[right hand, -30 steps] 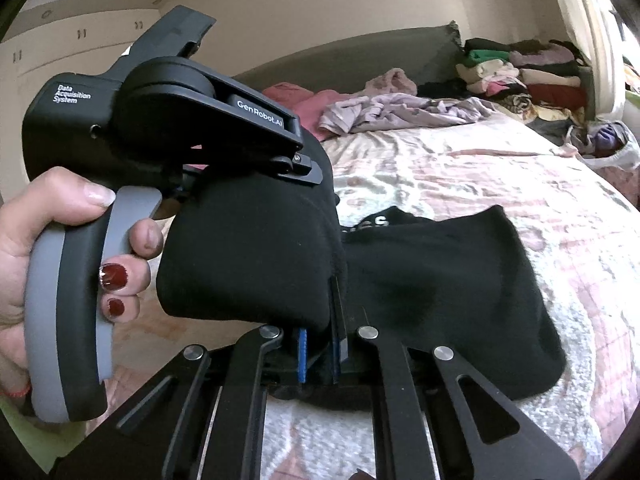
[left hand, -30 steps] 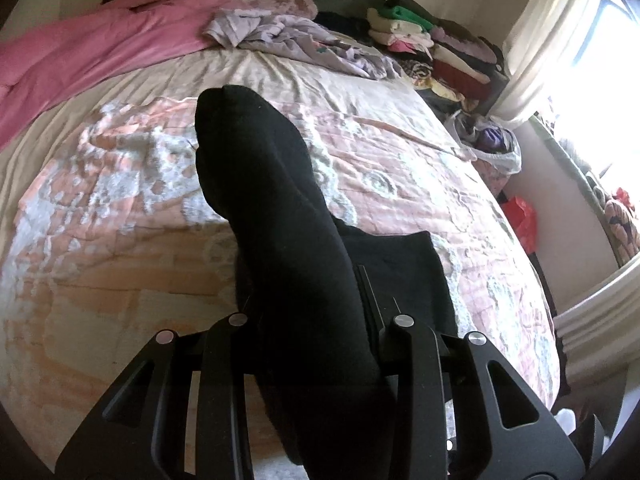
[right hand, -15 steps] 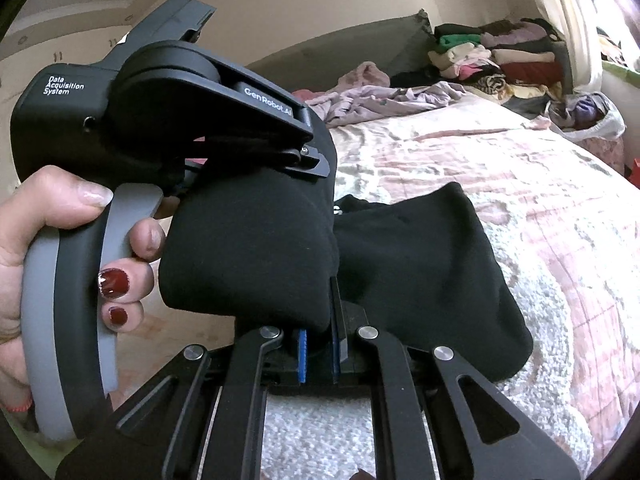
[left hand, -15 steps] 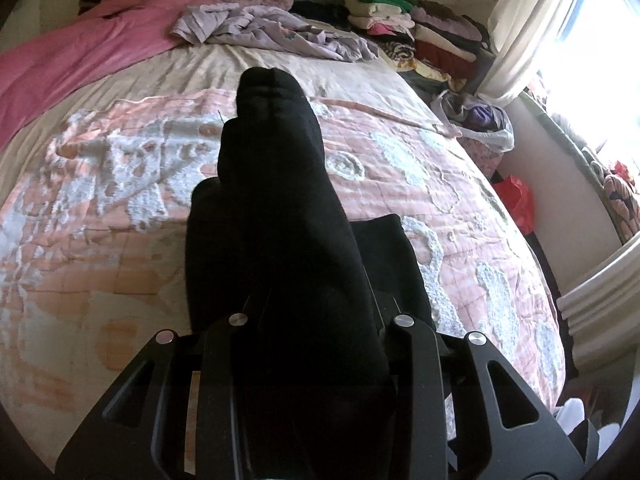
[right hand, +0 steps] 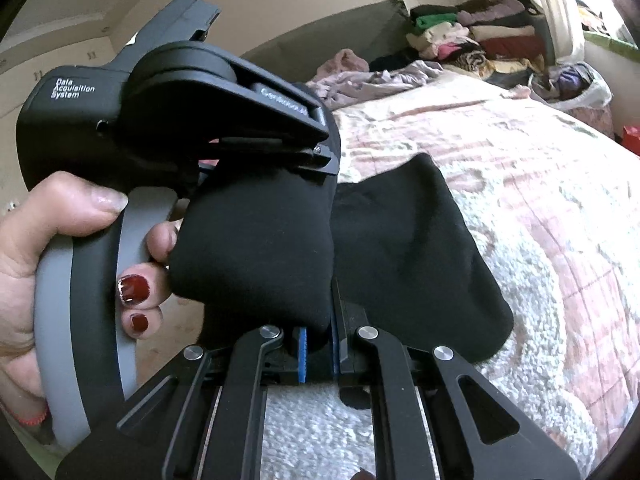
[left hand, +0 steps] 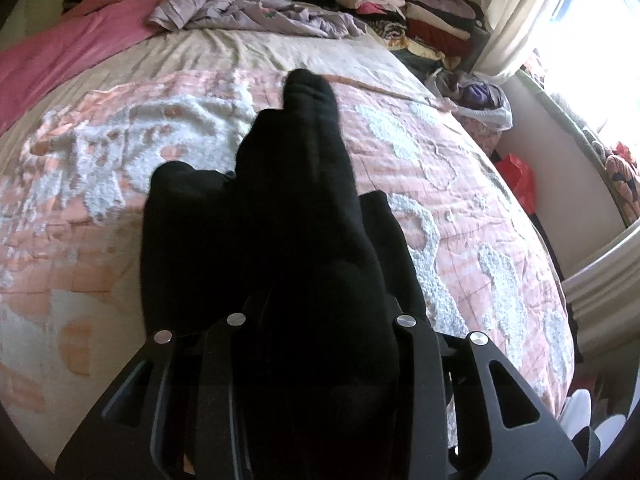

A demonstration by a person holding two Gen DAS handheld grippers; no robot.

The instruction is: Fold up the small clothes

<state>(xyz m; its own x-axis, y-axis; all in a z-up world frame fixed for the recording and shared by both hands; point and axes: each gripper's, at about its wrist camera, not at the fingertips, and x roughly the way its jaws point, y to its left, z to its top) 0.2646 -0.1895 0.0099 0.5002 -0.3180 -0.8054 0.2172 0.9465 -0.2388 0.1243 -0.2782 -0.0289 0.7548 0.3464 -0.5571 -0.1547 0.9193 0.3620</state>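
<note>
Left hand-held gripper (right hand: 280,184) grasping black sock (left hand: 304,216) above the bed (left hand: 460,216); right hand-held gripper (right hand: 318,354) clenched on its edge. Risk: fold slipping askew over sock half lying beneath, through uneven lowering.

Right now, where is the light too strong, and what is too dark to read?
Left wrist view: the window is blown out white, and the black sock shows no folds. Right wrist view: even light, edges curved by the lens.
</note>
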